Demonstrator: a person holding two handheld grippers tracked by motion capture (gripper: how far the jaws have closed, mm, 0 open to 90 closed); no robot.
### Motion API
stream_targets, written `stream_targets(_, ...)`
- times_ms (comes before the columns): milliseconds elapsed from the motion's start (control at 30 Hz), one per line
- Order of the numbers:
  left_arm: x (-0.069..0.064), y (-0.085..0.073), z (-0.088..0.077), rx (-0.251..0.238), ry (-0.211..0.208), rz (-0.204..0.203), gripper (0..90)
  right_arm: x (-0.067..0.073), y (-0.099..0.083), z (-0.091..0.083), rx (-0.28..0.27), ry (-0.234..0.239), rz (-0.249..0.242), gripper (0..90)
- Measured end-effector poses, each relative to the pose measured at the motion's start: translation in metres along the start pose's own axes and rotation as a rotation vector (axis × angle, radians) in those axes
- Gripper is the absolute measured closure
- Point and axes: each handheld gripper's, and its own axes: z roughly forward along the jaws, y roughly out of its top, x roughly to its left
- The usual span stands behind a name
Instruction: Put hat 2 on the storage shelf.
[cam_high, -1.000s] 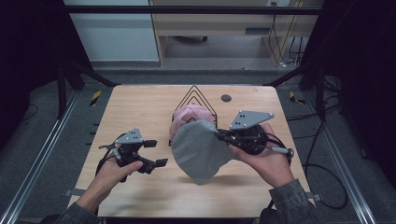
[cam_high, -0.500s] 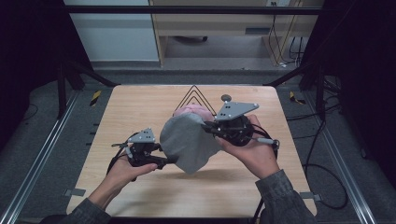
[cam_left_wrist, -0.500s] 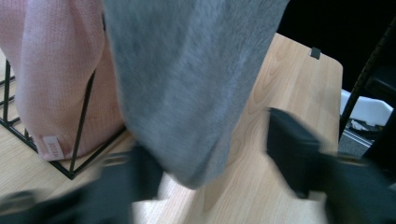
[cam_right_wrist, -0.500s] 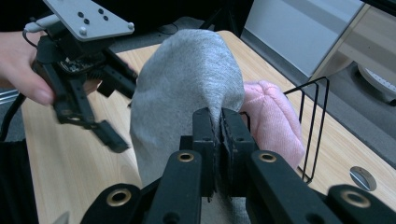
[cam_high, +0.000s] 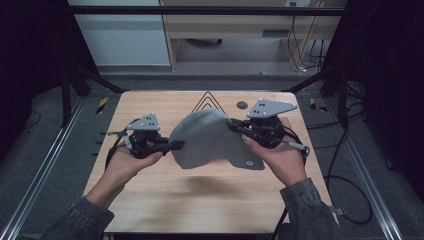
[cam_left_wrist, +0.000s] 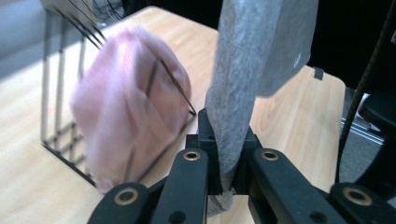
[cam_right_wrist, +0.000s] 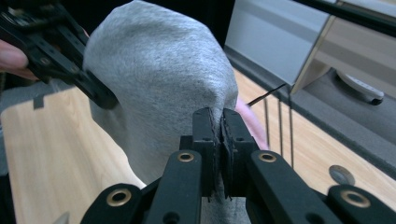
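Grey cloth (cam_high: 212, 140) hangs stretched between our two grippers above the table (cam_high: 165, 200). Our left gripper (cam_high: 176, 145) has just closed on its left edge; our right gripper (cam_high: 235, 126) clamps its right edge.

I am working in what looks like a lab recording bay: my pale square wooden table (cam_high: 150, 200) stands inside a black metal frame (cam_high: 65, 85) on grey carpet, silver aluminium floor rails (cam_high: 45, 165) run along both sides, black cables (cam_high: 350, 190) trail over the floor, and a light wooden bench (cam_high: 225, 35) lines the far wall.
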Motion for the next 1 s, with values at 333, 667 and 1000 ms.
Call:
stream_targets(333, 0.008, 0.054, -0.016, -0.015, 0.054, 0.062, 86.5, -0.019, 0.021, -0.007, -0.083, -0.046, 0.024, 86.0)
stream_targets(667, 0.015, 0.078, -0.020, -0.050, 0.073, 0.075, 86.5, -0.034, 0.032, -0.011, -0.129, -0.047, 0.054, 85.9)
stream_targets(1000, 0.018, 0.086, -0.023, -0.078, 0.095, 0.087, 86.5, -0.035, 0.035, -0.015, -0.142, -0.049, 0.045, 85.9)
